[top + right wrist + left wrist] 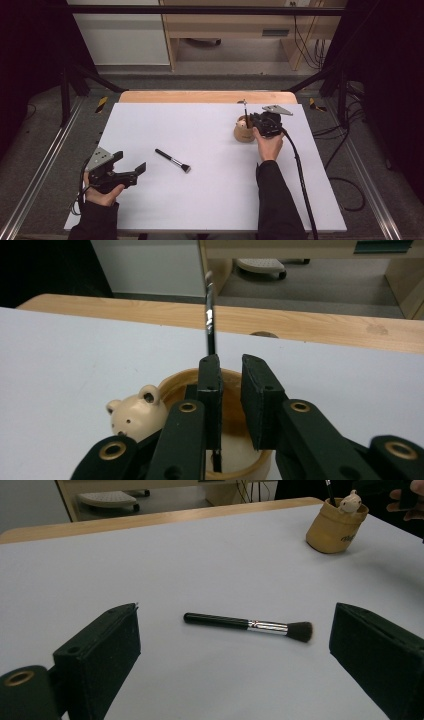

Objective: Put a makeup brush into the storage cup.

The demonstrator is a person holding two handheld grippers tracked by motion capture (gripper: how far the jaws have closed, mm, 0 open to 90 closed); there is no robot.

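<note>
Over at the far right of the table, the right gripper (256, 121) hangs just above the little tan pot (244, 133) with the bear face on its rim. A thin dark brush (210, 325) stands upright inside the pot, right against one jaw; the jaws show a narrow gap between them, and from here I cannot tell if they grip it or have let go. So one brush looks as good as delivered. The second, a black-handled makeup brush (173, 160), lies flat in the middle of the white table (210, 200), well apart from the pot. The left gripper (131, 170) waits near the table's left edge, jaws spread wide and empty, pointed at that brush. By my reckoning, roughly half remains.
</note>
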